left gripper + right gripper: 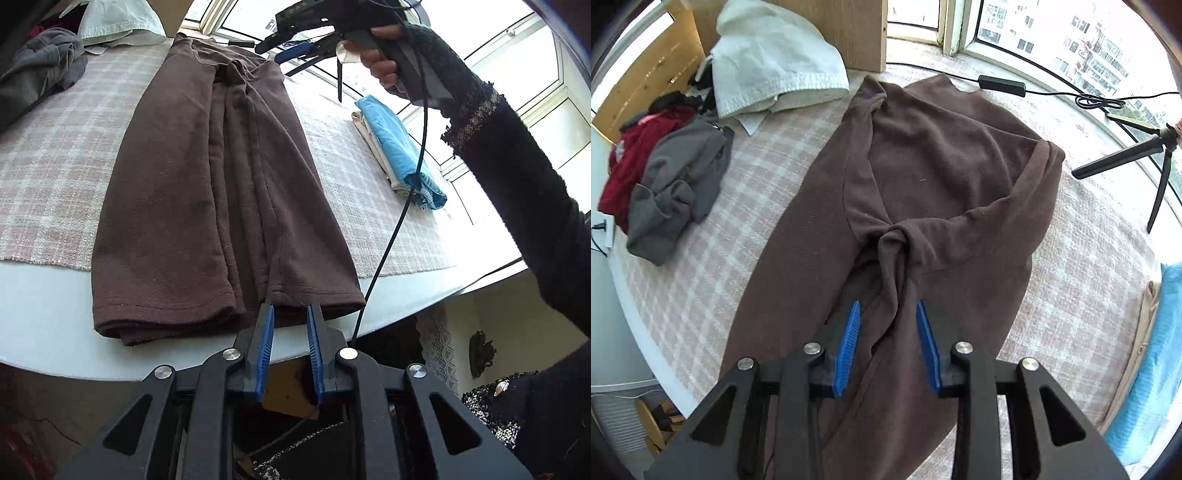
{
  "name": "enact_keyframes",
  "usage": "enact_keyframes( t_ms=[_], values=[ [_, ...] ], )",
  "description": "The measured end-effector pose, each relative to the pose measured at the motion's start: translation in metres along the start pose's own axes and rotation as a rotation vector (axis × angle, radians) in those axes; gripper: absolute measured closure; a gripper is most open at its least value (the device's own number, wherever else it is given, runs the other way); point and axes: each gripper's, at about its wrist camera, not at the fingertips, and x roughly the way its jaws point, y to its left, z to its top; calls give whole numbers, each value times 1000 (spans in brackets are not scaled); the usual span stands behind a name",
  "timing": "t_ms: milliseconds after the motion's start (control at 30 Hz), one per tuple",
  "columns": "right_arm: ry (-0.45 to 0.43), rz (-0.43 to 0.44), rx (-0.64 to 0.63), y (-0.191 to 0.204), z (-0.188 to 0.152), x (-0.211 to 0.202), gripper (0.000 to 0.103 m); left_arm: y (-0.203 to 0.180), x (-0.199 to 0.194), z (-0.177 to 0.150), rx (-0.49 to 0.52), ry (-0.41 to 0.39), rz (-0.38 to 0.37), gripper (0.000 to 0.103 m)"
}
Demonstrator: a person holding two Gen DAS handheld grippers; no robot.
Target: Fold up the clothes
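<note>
A brown long-sleeved top lies lengthwise on a checked cloth, its sleeves folded in and crossing over the body. My left gripper sits at the near hem, over the table's white edge. Its blue pads stand a little apart and grip nothing. My right gripper hovers above the folded sleeves with the jaws open; fabric shows in the gap below them but is not pinched. In the left wrist view a person's hand in a dark sleeve holds the right gripper high over the far end.
A pile of grey and red clothes and a white garment lie at the far left. A folded blue and beige stack sits to the right. A small black tripod and a black adapter with cable stand by the window.
</note>
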Motion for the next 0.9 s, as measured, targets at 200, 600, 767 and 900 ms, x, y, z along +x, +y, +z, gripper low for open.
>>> enact_keyframes(
  t_ms=[200, 600, 767, 900],
  values=[
    [-106, 98, 145, -38, -99, -42, 65, -14, 34, 28, 114, 58, 49, 85],
    [-38, 150, 206, -63, -99, 45, 65, -12, 55, 29, 177, 87, 138, 100],
    [19, 49, 131, -53, -94, 69, 66, -4, 41, 14, 114, 52, 161, 100],
    [47, -44, 35, -36, -92, 71, 66, -5, 48, 4, 94, 91, 155, 103]
  ],
)
